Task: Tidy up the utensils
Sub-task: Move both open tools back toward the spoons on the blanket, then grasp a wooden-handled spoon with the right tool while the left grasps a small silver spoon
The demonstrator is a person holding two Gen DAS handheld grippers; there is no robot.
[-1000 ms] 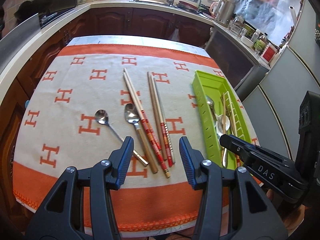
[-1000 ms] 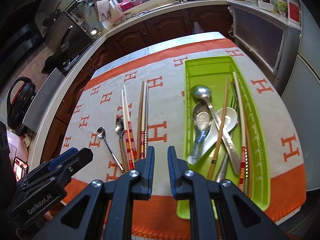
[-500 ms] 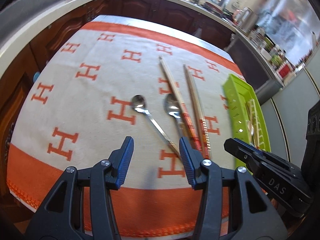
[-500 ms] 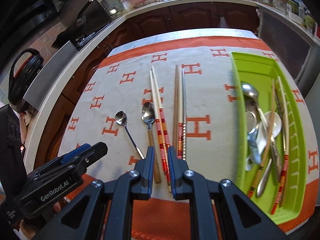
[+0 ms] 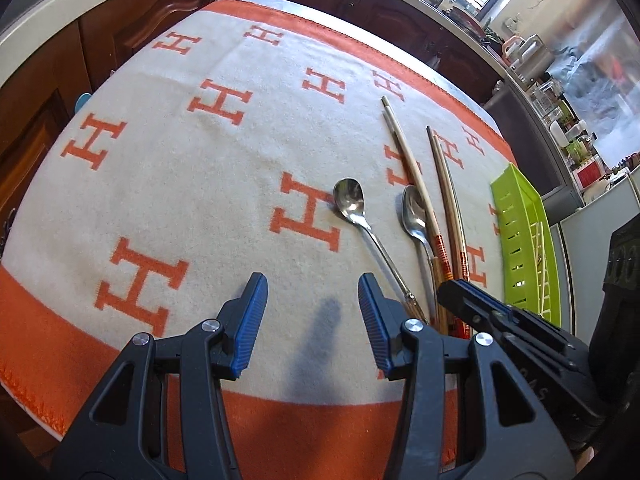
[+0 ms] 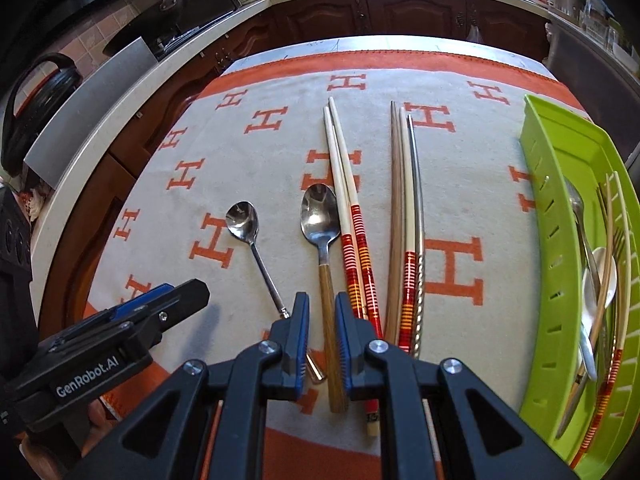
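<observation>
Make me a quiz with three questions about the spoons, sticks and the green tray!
1. Where is the tray?
A. right of the chopsticks
B. left of the small spoon
C. on the floor

2. How many spoons lie on the cloth?
A. one
B. two
C. five

3. How are the left gripper's fingers?
A. shut
B. wide apart
C. holding a fork

Answers: 1 A, the tray sits at the cloth's right edge. 2 B, the small spoon and the wood-handled spoon. 3 B, a wide gap with nothing between them.
</observation>
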